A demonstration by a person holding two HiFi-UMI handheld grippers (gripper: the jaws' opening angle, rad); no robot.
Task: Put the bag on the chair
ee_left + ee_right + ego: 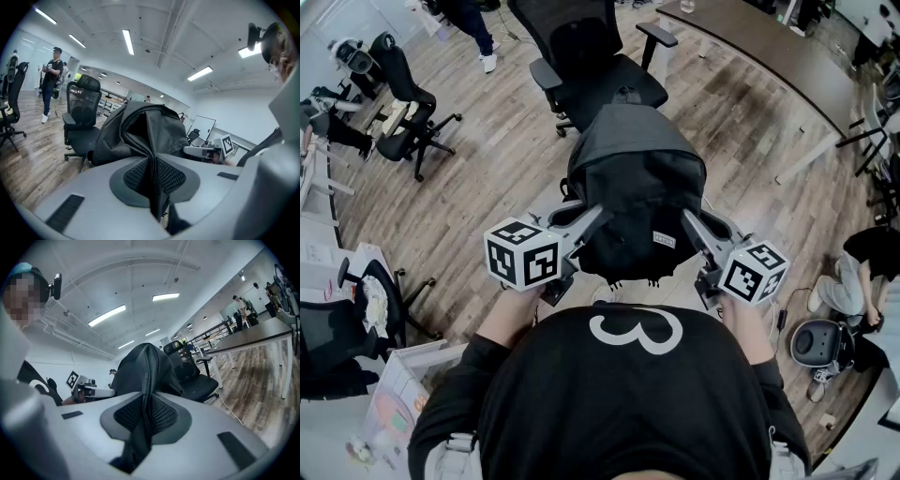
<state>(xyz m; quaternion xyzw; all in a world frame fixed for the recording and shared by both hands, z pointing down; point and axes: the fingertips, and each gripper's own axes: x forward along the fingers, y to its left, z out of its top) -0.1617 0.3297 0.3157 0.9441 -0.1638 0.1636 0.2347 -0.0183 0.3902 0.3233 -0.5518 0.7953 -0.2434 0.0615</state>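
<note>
Bag fabric pinched by left tongs and right tongs; label unreadable.

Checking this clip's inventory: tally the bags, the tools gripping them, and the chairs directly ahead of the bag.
Bag: 1
Tools: 2, left tool and right tool, both shut on the bag
Chair: 1
Total: 4

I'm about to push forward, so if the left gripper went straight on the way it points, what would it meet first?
The bag itself: the left gripper is shut on its fabric. The black chair seems to stand beyond it, though depth is unclear.
</note>
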